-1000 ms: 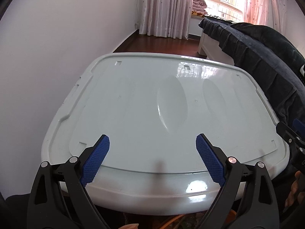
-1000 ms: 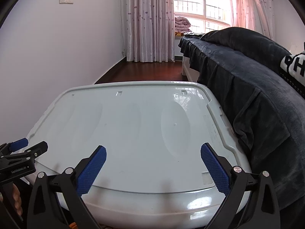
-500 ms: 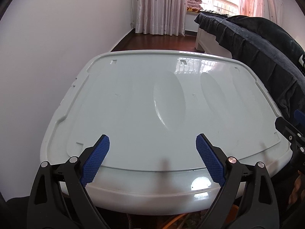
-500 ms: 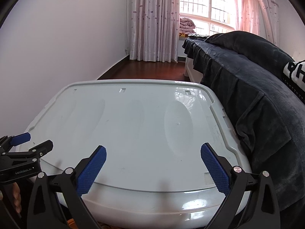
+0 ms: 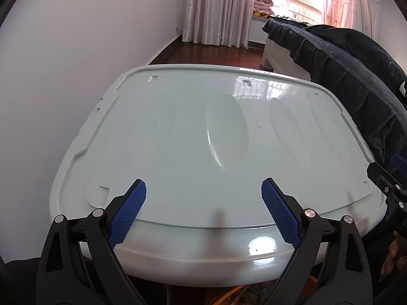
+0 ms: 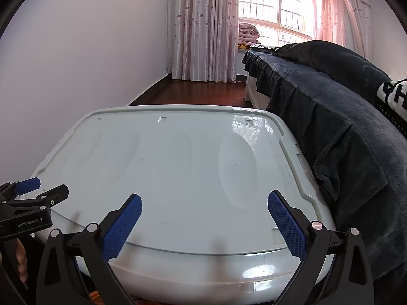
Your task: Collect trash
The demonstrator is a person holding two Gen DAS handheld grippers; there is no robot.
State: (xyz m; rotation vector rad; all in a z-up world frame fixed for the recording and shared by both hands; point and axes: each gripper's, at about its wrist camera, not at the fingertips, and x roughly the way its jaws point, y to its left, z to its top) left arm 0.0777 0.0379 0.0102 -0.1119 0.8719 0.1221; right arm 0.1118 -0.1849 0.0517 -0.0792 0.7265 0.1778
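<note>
Plainly, both grippers hang over the near edge of a big pale plastic lid (image 5: 178, 139), and neither holds anything. The left gripper (image 5: 203, 208) has its 2 blue-padded fingers (image 5: 127, 216) spread wide above that edge; the right gripper (image 6: 204, 222) is spread just as wide, a little further toward the lid's bed side. A dark blanket (image 6: 343, 127) drapes off the bed and presses against the lid's right rim. Beyond the lid's far edge lie a dark wooden floor (image 6: 198, 91) and pale curtains (image 6: 203, 25) at a bright window. No trash shows on the lid; under its near edge something orange (image 5: 229, 292) shows, too hidden to identify.
</note>
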